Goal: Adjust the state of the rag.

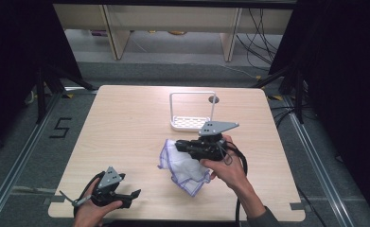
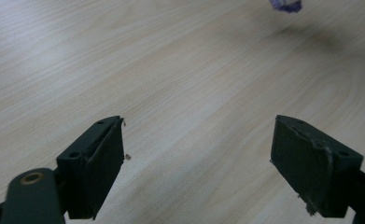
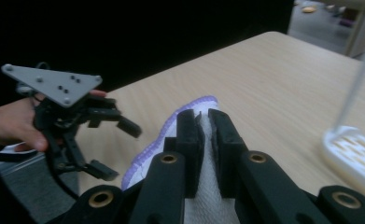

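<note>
On the wooden table (image 1: 126, 123), your right tongs (image 3: 204, 122) pinched the white cloth (image 1: 185, 165) lifted at its edge; your left tongs (image 2: 199, 154) stood open, well apart.

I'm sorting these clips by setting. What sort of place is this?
Probably a lab or recording booth, not a home: a bare wooden table ringed by black curtains, loose cables on the floor behind it, and a taped number 5 beside it.
</note>
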Motion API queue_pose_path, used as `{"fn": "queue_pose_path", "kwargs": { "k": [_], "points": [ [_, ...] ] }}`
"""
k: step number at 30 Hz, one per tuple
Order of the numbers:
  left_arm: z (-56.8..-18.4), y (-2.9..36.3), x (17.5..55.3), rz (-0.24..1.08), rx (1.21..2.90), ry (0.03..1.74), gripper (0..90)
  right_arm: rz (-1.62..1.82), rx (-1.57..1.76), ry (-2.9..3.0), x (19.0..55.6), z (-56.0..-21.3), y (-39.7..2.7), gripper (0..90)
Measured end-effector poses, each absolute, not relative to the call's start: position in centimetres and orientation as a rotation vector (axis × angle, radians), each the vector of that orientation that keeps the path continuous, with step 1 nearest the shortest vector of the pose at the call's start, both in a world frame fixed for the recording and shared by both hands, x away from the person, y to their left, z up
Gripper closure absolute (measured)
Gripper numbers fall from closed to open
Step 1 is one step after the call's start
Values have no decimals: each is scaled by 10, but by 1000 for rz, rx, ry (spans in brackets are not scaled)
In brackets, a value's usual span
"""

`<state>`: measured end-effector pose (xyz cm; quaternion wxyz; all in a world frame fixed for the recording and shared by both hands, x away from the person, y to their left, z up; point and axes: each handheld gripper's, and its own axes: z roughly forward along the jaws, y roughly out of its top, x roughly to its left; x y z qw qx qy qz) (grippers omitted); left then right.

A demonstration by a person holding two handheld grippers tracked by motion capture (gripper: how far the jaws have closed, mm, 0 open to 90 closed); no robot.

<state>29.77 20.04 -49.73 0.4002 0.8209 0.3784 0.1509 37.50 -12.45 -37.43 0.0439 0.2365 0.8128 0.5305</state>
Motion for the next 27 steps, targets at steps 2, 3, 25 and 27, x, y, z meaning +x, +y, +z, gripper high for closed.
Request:
{"fn": "queue_pose_path", "kwargs": {
  "k": [2,3,25,27],
  "points": [
    [-498,200,298,402,2075,959,168,1608,692,2513,379,-385,-118,835],
    [-498,199,298,384,2064,954,169,1584,714,2537,382,-393,-117,835],
    [-506,161,324,270,2042,813,294,1229,869,2494,379,-420,-136,528],
    [-506,157,329,259,2029,805,310,1220,854,2513,365,-420,-136,528]
  ]
}}
